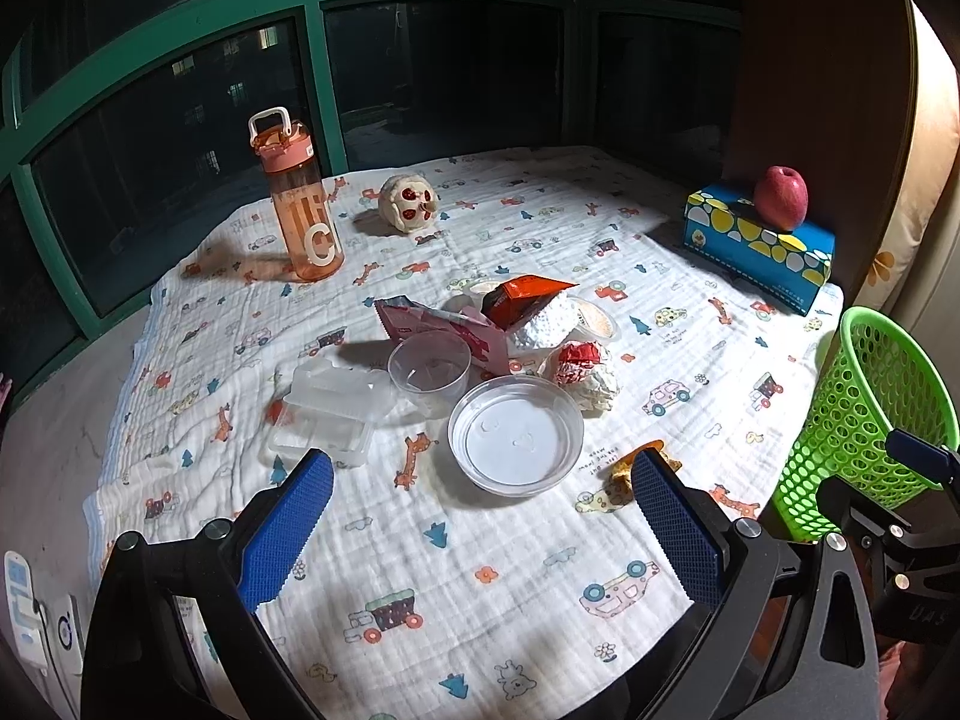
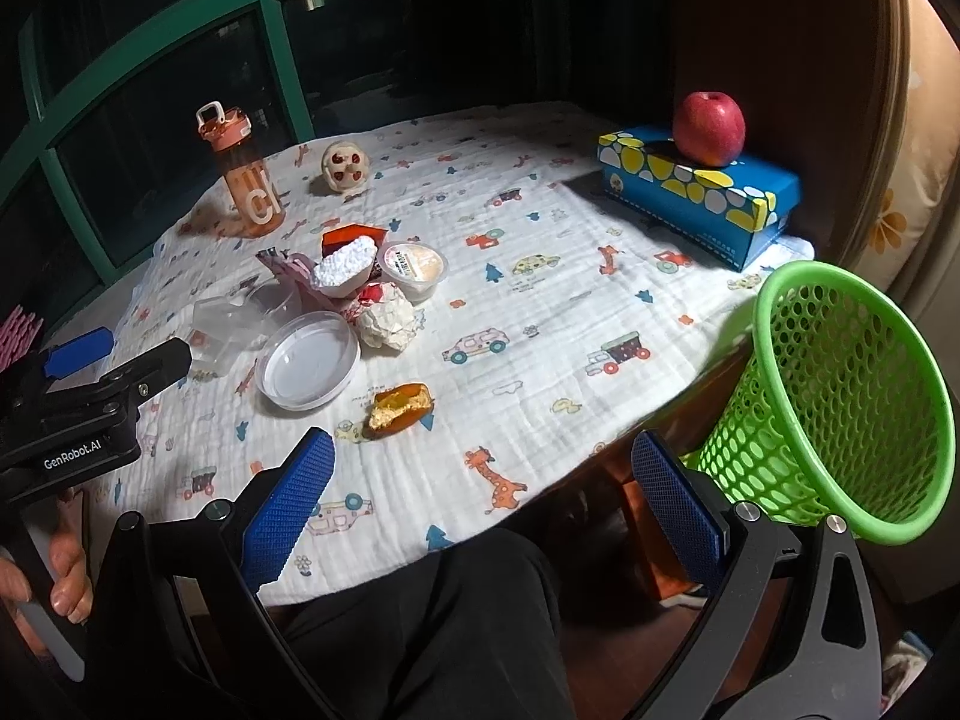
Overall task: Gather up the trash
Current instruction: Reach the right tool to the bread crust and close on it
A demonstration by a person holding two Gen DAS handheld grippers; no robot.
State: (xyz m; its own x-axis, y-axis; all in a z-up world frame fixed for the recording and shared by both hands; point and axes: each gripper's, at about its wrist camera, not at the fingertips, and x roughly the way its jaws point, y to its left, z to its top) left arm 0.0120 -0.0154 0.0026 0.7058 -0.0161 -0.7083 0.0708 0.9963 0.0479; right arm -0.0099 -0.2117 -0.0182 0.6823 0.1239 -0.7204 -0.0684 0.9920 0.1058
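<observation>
Left gripper (image 1: pixel 480 510): jaws stood wide apart, holding nothing, touching nothing, hovering over the near part of the counter (image 1: pixel 540 630), which was covered by a white cloth printed with cars and giraffes. Right gripper (image 2: pixel 483 495): jaws likewise wide apart and empty, poised above the counter's near edge, just beside the green basket (image 2: pixel 840 396). Basket: perforated plastic, tilted, its open mouth facing toward the camera and to the left, standing off the counter's right edge. Trash, clustered mid-counter: a round clear lid (image 1: pixel 516 435) lying flat; a clear cup (image 1: pixel 429 369) upright just behind it; a clear plastic box (image 1: pixel 333 414) to the left, long axis running left to right; a pink wrapper (image 1: pixel 444 333) and an orange packet (image 1: pixel 522 294) heaped behind with a white foam piece (image 1: pixel 546 324); a sealed pudding cup (image 2: pixel 414 267); a crumpled paper ball (image 1: pixel 588 375) touching the heap's right side. A half-eaten pastry (image 2: pixel 399 408) lay apart, nearer the front, its bitten end pointing right. Other items: an orange water bottle (image 1: pixel 300 204) upright at rear left; a small skull figure (image 1: pixel 408 201) beside it; a blue tissue box (image 1: pixel 759 246) at rear right, long axis angled front to back, with a red apple (image 1: pixel 780 198) resting on top.
</observation>
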